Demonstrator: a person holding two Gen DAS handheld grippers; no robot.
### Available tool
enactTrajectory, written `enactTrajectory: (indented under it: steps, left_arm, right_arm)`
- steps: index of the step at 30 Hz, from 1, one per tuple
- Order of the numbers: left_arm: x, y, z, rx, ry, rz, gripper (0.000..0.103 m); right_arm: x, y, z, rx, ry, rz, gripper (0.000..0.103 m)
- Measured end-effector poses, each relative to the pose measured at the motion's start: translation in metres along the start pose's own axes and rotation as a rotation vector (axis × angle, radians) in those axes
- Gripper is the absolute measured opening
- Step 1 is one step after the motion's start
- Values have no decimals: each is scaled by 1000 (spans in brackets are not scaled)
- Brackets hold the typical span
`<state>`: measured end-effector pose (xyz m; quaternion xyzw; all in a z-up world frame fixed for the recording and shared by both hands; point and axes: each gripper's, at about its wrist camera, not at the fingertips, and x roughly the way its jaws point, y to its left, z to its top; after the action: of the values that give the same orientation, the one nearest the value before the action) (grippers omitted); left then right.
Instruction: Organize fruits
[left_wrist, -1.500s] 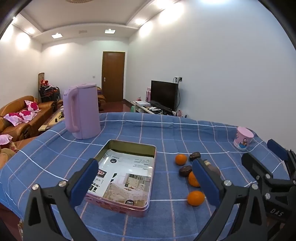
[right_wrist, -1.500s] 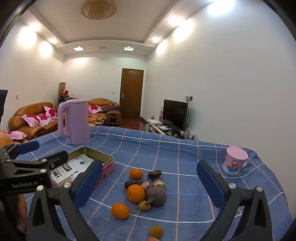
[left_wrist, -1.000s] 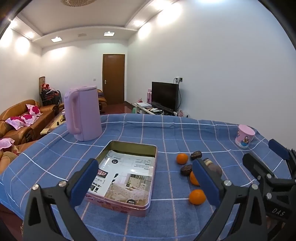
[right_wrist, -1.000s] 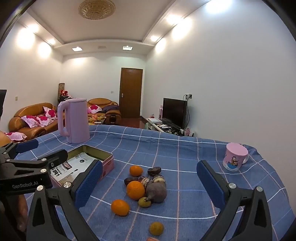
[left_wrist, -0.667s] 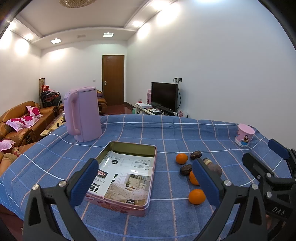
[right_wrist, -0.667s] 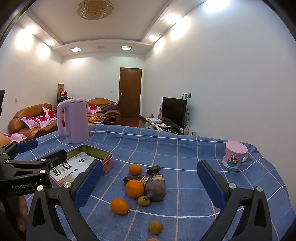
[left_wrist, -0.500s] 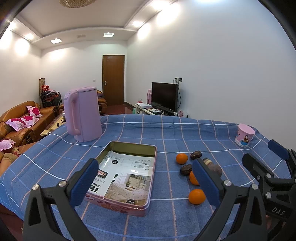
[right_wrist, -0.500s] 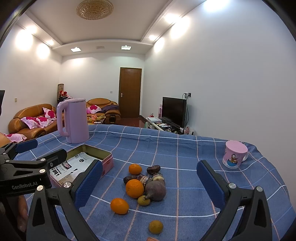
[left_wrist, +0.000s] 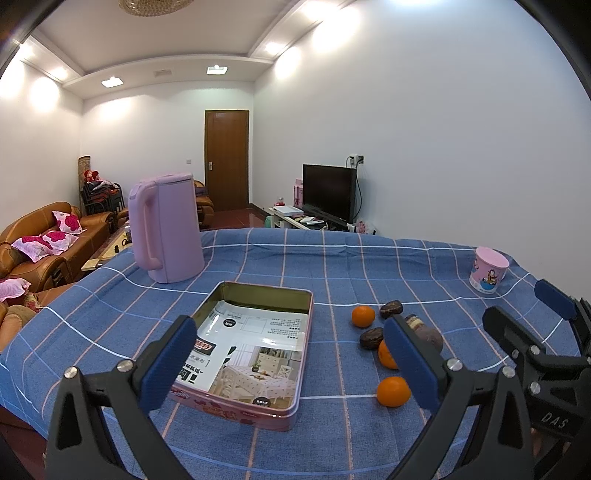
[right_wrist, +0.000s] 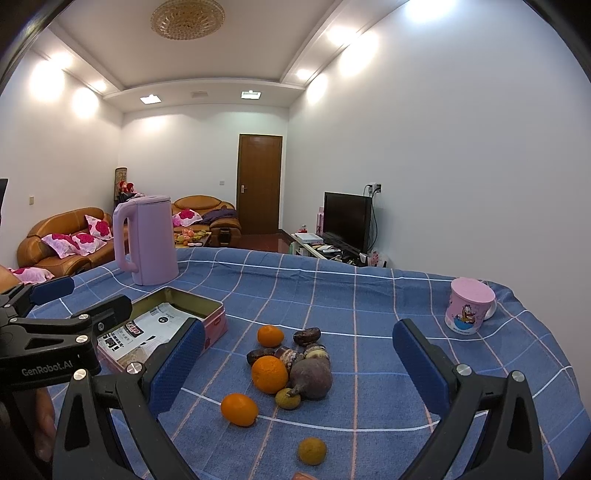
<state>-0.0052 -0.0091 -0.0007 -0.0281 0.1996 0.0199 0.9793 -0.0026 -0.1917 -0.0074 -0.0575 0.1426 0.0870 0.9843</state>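
1. Seemingly nothing is sorted yet: the rectangular pink metal tin (left_wrist: 258, 354) holds only printed paper.
2. The loose fruits (right_wrist: 291, 369), oranges and dark pieces, lie clustered on the blue checked bench (right_wrist: 369, 295) beside it.
3. Left gripper (left_wrist: 291, 365) and right gripper (right_wrist: 295, 365) hover with fingers spread, empty.

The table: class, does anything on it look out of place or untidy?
Yes. The fruit lies loose in a heap on the blue cloth, beside the open tin, which holds only a printed sheet. Nothing looks spilled or broken.
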Motion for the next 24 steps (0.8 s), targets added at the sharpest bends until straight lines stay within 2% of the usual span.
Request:
enactTrajectory:
  steps: [24]
  left_arm:
    - [0,0,-1,-1,-1,-2,103]
  right_arm:
    - [3,3,-5,-1,14,2,102]
